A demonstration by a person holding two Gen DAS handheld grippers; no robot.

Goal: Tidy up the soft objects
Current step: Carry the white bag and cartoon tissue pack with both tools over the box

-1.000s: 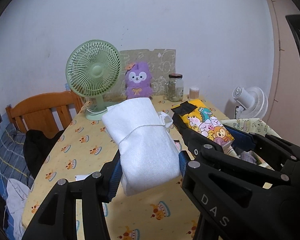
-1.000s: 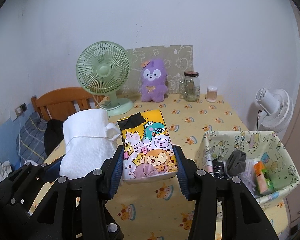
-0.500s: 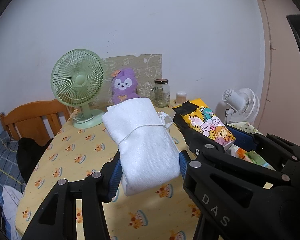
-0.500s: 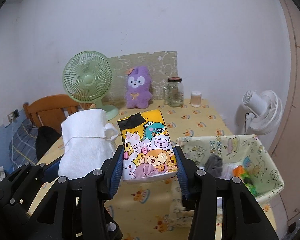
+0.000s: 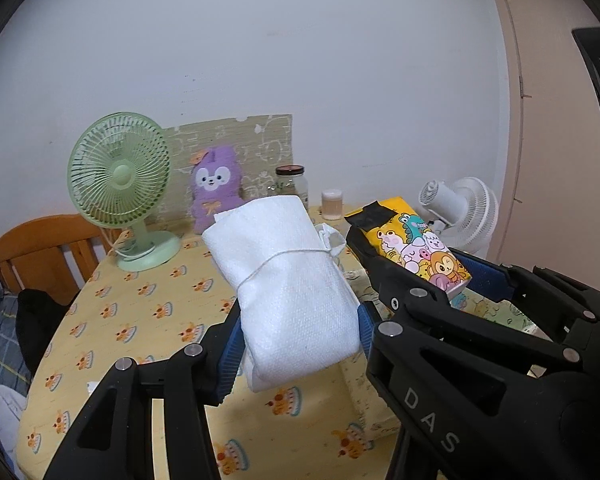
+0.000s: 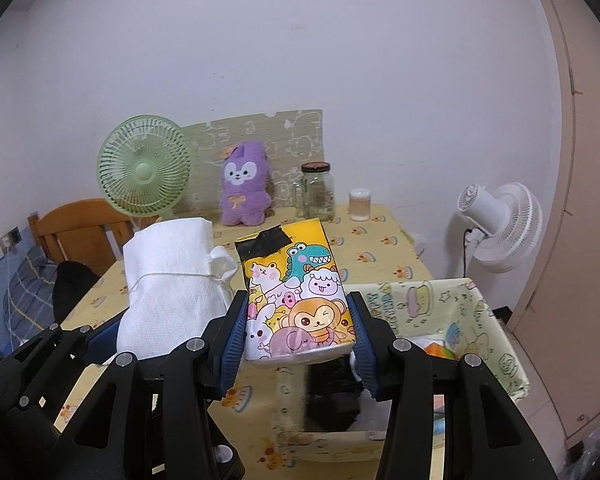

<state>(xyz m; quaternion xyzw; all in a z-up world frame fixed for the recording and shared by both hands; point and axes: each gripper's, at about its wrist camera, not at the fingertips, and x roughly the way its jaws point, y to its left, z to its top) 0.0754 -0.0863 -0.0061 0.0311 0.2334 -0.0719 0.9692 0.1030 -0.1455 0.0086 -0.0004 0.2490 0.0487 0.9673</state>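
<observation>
left hand-held gripper [image 5: 298, 344] grasps one white bundle [image 5: 292, 288]; right hand-held gripper [image 6: 298, 344] grasps one cartoon pack [image 6: 296, 296].

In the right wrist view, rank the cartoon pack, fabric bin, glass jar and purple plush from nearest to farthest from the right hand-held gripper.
1. Cartoon pack: clamped in the right hand-held gripper.
2. Fabric bin: just below and to the right, at the table's near edge.
3. Glass jar and purple plush: both at the table's far end by the wall, plush left of jar; too close to call.
</observation>
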